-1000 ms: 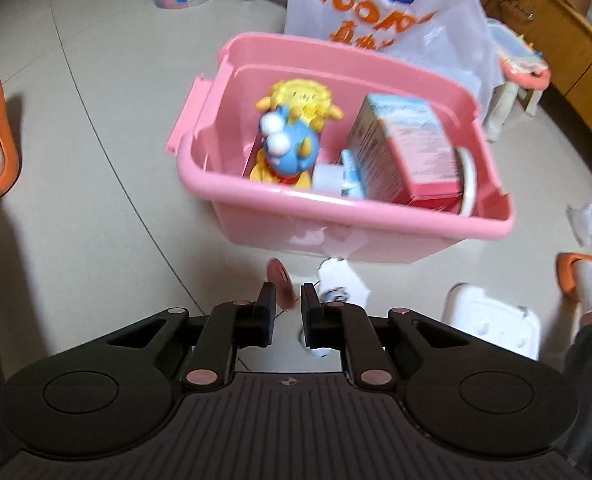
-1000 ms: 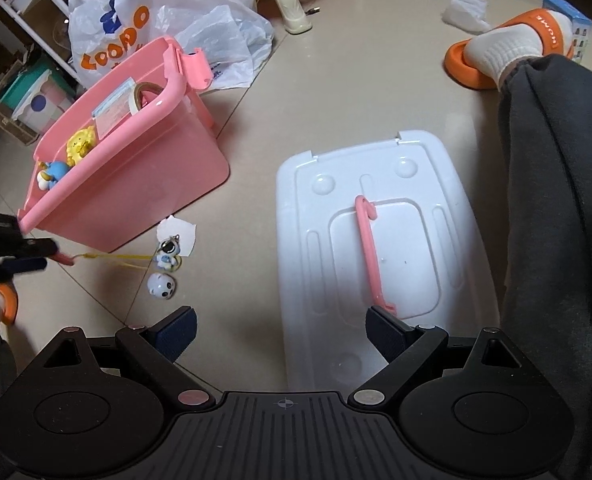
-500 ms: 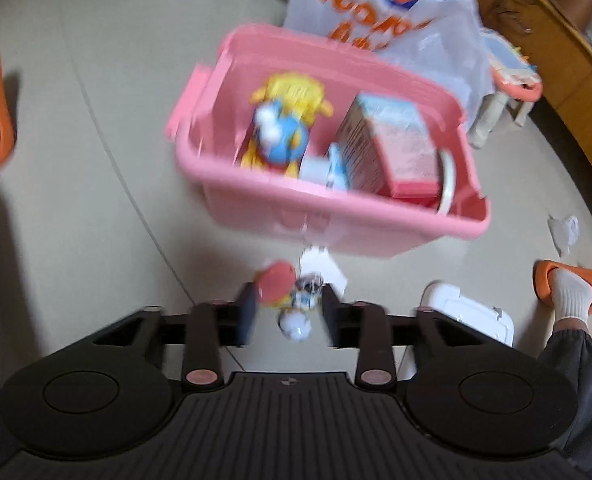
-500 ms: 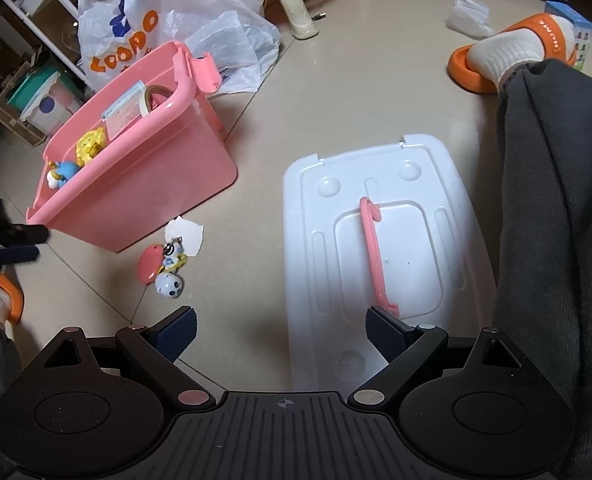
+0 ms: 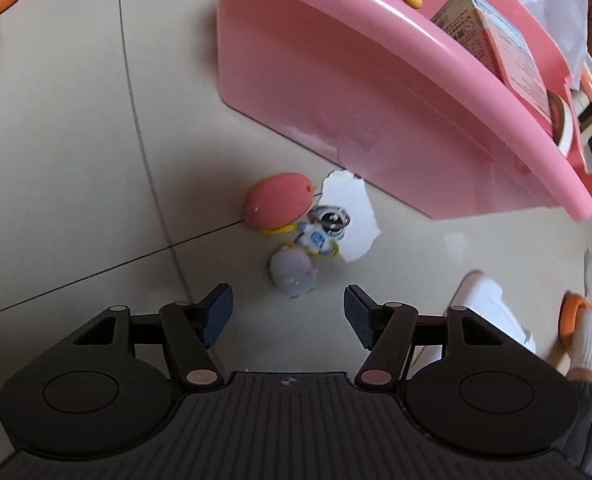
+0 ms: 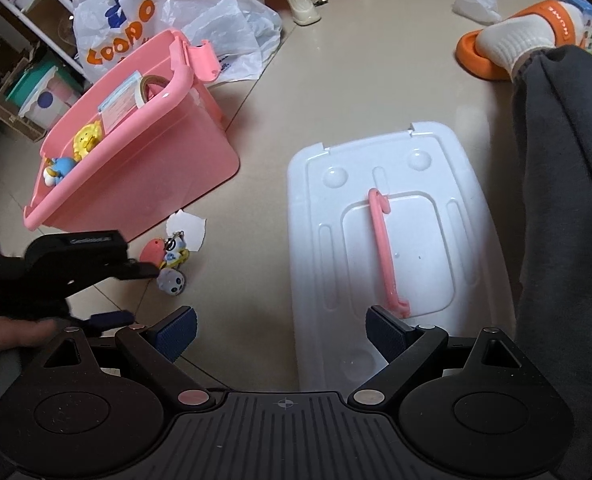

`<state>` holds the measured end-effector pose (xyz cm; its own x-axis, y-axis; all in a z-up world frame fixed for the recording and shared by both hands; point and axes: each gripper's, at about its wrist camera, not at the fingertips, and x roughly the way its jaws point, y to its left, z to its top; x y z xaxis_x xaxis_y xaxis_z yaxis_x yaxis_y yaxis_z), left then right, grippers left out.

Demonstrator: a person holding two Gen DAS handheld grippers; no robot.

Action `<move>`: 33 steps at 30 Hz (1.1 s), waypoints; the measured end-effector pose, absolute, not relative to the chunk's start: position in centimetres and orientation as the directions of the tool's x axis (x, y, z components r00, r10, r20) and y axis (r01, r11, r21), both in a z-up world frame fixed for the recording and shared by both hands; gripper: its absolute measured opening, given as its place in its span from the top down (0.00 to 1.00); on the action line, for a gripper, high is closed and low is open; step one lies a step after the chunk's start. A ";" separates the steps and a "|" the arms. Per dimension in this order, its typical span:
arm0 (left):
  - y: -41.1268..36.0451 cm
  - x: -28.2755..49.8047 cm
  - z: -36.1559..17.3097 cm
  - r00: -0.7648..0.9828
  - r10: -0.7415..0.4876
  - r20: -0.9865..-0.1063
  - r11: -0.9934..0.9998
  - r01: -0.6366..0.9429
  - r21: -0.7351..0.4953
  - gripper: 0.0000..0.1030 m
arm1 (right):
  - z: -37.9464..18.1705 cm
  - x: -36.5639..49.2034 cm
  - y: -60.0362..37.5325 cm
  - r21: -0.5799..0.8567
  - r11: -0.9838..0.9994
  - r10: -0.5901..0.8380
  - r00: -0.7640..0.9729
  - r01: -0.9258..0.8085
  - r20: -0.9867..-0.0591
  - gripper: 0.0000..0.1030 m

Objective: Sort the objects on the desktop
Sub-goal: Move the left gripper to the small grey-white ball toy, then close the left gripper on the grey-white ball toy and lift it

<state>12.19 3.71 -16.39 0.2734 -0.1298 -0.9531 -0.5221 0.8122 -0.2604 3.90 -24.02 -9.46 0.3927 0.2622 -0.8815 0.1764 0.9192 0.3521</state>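
Note:
A keychain bunch lies on the floor by the pink bin (image 5: 376, 92): a pink oval charm (image 5: 278, 199), a small astronaut figure (image 5: 322, 230) on a yellow strap and a pale round panda head (image 5: 293, 275). My left gripper (image 5: 288, 314) is open and empty, low over the floor just short of the panda head. The bunch also shows in the right wrist view (image 6: 167, 254), with the left gripper (image 6: 112, 292) beside it. My right gripper (image 6: 282, 330) is open and empty above the near edge of the white lid (image 6: 392, 240).
The pink bin (image 6: 136, 148) holds a blue-and-yellow toy (image 6: 62, 166), a box (image 5: 492, 36) and a tape roll (image 6: 150, 86). A torn paper scrap (image 5: 352, 216) lies under the keychain. A plastic bag (image 6: 168, 16), slippered feet (image 6: 524, 40) and a dark trouser leg (image 6: 568, 208) surround the area.
The left gripper opened and let the keychain drop to the floor. It then came down low toward the bunch. The right gripper has barely moved.

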 end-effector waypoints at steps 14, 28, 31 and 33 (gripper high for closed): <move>2.6 13.9 -18.9 0.217 -0.059 -0.974 0.841 -0.515 -0.165 0.53 | -10.2 4.3 -24.7 0.399 0.887 0.296 0.376 0.232 -0.878 0.12; 2.5 13.7 -19.1 0.235 -0.045 -0.971 0.872 -0.465 -0.153 0.70 | -10.4 4.4 -24.7 0.391 0.889 0.289 0.369 0.238 -0.883 0.12; 2.4 13.5 -18.7 0.232 -0.023 -0.973 0.891 -0.437 -0.125 0.70 | -10.4 4.4 -24.6 0.390 0.889 0.289 0.369 0.238 -0.884 0.12; 2.3 13.3 -18.3 0.232 -0.014 -0.973 0.903 -0.415 -0.112 0.70 | -10.3 4.4 -24.6 0.389 0.890 0.288 0.370 0.236 -0.883 0.12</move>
<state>13.29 2.27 -18.31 0.2316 -0.0140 -0.9727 -0.4152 0.9028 -0.1118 4.42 -24.58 -10.34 0.3699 0.2878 -0.8834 0.2364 0.8904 0.3890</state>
